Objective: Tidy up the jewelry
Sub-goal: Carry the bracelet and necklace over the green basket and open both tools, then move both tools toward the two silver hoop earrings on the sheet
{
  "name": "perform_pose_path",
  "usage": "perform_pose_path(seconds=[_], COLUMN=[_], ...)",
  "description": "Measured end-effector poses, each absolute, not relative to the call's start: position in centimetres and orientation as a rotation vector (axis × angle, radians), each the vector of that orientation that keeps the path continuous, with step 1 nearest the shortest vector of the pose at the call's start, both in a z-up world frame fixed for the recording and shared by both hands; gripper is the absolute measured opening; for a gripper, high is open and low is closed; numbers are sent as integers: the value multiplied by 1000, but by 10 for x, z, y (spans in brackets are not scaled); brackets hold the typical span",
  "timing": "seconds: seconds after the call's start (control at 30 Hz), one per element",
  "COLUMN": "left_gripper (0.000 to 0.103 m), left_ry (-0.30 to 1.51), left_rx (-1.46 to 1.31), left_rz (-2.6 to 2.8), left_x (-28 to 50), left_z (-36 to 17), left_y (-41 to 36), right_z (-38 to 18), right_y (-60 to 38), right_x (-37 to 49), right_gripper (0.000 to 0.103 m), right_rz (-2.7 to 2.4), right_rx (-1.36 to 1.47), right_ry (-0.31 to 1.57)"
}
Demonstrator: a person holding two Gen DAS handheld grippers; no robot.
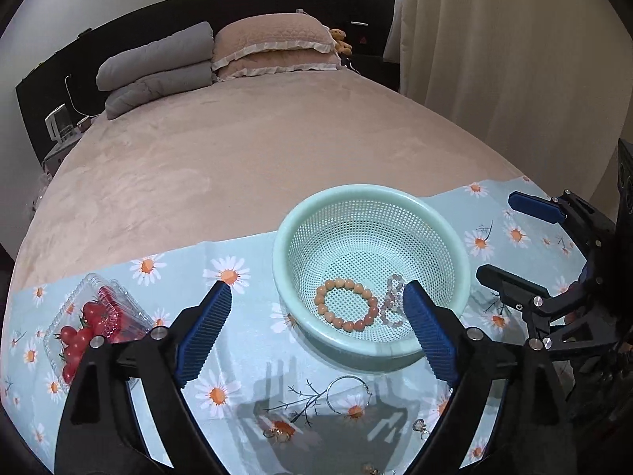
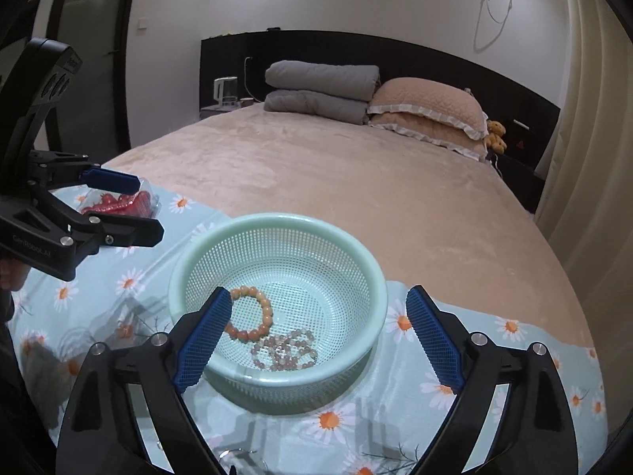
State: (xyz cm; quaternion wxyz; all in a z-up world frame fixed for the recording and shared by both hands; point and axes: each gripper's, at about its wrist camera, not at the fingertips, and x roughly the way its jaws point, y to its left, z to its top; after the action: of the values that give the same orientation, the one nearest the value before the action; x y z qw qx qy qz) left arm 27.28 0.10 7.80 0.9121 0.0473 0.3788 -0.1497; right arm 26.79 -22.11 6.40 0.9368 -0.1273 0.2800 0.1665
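A mint green perforated basket (image 1: 372, 198) stands on a daisy-print cloth (image 1: 245, 340) at the foot of a bed. Inside it lie an orange bead bracelet (image 1: 348, 283) and a pale pink bead bracelet (image 1: 389, 301). My left gripper (image 1: 316, 285) hovers open over the basket's near left side, nothing between its blue pads. A silver hoop (image 1: 348, 377), a small ring (image 1: 277, 431) and an earring (image 1: 419, 427) lie on the cloth below it. My right gripper (image 2: 318, 291) is open above the basket (image 2: 277, 219), over the orange bracelet (image 2: 267, 308) and the pink one (image 2: 289, 350).
A clear clamshell box of cherry tomatoes (image 1: 91, 324) sits on the cloth to the left. Beyond the cloth stretches the beige bedspread (image 1: 245, 150), with folded grey quilts (image 1: 158, 67) and pillows (image 1: 277, 45) at the headboard. A curtain (image 1: 514, 59) hangs on the right.
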Motion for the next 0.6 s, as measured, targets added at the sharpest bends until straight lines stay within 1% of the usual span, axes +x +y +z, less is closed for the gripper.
perform_pose_path(seconds=[0.13, 0.27, 0.43, 0.6], left_gripper=[91, 94, 94, 94], left_ry=[778, 799, 867, 961], left_rx=[93, 93, 94, 69], left_rz=[-284, -268, -243, -227], left_x=[255, 244, 237, 239], left_z=[82, 75, 47, 5], left_y=[12, 19, 28, 28], right_z=[72, 72, 58, 34], right_y=[-216, -214, -220, -225], right_x=[249, 232, 214, 206], right_gripper=[86, 86, 86, 86], right_rz=[350, 353, 355, 354], right_rx=[-297, -308, -287, -274], right_ry=[564, 563, 594, 650])
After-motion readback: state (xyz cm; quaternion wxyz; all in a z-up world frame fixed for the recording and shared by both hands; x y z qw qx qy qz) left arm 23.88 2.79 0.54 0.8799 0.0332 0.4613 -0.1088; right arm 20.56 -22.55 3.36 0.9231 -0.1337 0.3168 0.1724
